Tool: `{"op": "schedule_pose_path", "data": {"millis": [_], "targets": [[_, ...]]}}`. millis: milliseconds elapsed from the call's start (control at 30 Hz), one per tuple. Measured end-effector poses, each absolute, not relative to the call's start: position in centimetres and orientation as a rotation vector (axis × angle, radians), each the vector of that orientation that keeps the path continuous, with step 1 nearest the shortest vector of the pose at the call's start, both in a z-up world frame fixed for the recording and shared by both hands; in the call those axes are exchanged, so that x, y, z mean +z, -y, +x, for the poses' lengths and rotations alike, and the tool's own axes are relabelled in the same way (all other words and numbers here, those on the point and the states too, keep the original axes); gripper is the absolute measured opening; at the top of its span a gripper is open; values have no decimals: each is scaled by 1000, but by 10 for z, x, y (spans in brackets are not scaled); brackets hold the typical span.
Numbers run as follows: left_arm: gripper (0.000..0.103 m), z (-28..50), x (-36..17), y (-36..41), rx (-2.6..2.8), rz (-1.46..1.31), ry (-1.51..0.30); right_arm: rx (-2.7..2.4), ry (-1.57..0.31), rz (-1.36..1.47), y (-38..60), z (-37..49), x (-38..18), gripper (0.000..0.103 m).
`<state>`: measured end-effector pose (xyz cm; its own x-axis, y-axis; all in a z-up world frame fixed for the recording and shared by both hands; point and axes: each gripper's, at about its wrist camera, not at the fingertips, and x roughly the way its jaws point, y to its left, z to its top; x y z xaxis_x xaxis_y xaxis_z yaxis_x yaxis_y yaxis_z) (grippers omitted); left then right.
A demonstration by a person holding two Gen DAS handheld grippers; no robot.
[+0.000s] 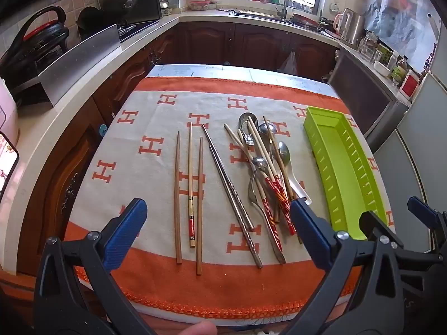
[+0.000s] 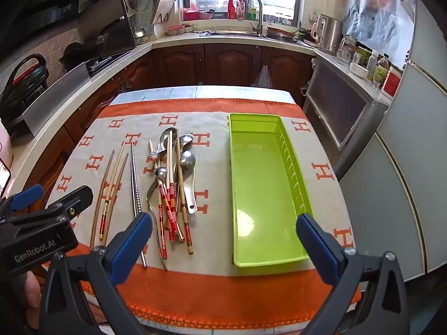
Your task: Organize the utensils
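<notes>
Three wooden chopsticks (image 1: 190,189) (image 2: 110,192) lie side by side on the cloth, a pair of metal chopsticks (image 1: 232,192) (image 2: 136,192) to their right. Further right is a heap of metal spoons, a white spoon and red-banded chopsticks (image 1: 265,173) (image 2: 173,184). An empty lime-green tray (image 1: 345,173) (image 2: 268,189) stands lengthwise at the right. My left gripper (image 1: 220,231) hovers open above the near ends of the chopsticks, holding nothing. My right gripper (image 2: 225,243) hovers open over the tray's near end, also holding nothing.
The table carries a beige cloth (image 1: 156,128) (image 2: 321,150) with orange H marks and an orange border. Dark wood cabinets, a counter with a sink (image 2: 245,32) and a kettle (image 2: 329,35) ring the table. A grey fridge (image 2: 405,167) stands close at the right.
</notes>
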<state>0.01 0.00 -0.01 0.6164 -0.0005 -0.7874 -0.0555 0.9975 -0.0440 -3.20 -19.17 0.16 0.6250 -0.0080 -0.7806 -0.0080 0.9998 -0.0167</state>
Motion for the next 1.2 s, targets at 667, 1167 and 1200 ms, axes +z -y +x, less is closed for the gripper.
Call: {"op": "schedule_pose_path", "data": {"millis": [667, 1167, 1200], "targets": [[94, -2, 2, 3, 12, -53, -897, 59, -896, 49, 193, -32, -2, 101], [93, -5, 3, -1, 4, -61, -898, 79, -900, 56, 190, -32, 1, 97], [93, -5, 3, -1, 3, -62, -898, 80, -898, 56, 190, -33, 1, 97]]}}
